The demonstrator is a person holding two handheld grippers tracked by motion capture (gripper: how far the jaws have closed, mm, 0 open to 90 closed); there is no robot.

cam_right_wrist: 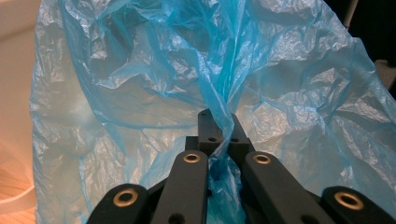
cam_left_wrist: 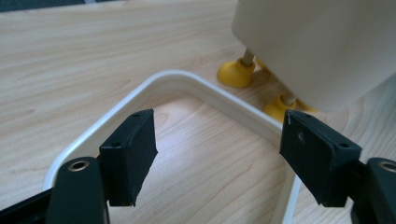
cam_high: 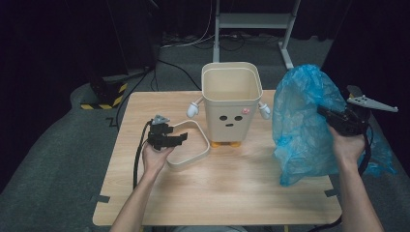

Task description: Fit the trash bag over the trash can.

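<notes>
Wooden table [cam_high: 232,193] — right tongs [cam_right_wrist: 219,126] pinch the blue bag [cam_high: 302,121]; left tongs [cam_left_wrist: 217,154] gape empty above the ring [cam_left_wrist: 219,100].

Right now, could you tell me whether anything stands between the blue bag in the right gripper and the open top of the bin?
Nothing visible does. The right gripper holds the blue bag beside the bin, whose mouth is open. The ring frame lies on the table, off the bin.

Grey carpet floor [cam_high: 58,159], dark surroundings
</notes>
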